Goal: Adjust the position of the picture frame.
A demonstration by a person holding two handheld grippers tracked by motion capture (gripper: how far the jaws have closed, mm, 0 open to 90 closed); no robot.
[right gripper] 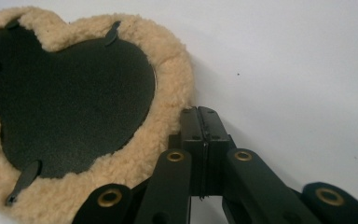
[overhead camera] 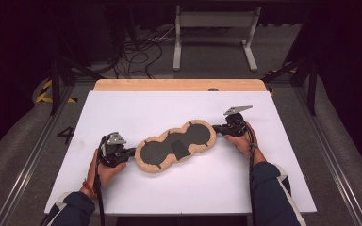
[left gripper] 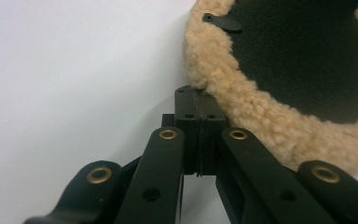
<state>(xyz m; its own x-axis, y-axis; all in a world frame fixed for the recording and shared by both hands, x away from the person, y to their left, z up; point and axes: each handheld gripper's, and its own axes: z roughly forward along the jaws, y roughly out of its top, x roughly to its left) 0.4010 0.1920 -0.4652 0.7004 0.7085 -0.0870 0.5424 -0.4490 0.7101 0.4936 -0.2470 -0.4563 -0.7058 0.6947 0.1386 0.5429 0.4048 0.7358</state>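
A peanut-shaped black pad (overhead camera: 194, 135) with a tan fleece rim lies flat on the white table (overhead camera: 184, 188). A dark flap (overhead camera: 179, 149) sits at its waist, and small black tabs (left gripper: 221, 21) (right gripper: 113, 31) lie on the rim. My left gripper (overhead camera: 133, 151) is at the pad's left end, held in a hand. In the left gripper view its jaws (left gripper: 196, 91) are shut, tips touching the fleece (left gripper: 261, 116). My right gripper (overhead camera: 215, 127) is at the right end. Its jaws (right gripper: 198, 111) are shut beside the fleece (right gripper: 168, 79), with nothing seen between them.
A wooden strip (overhead camera: 179, 84) runs along the table's far edge. Beyond it, on the floor, stand a white metal frame (overhead camera: 214, 21) and loose cables (overhead camera: 136, 52). Dark frame posts (overhead camera: 54, 80) flank the table.
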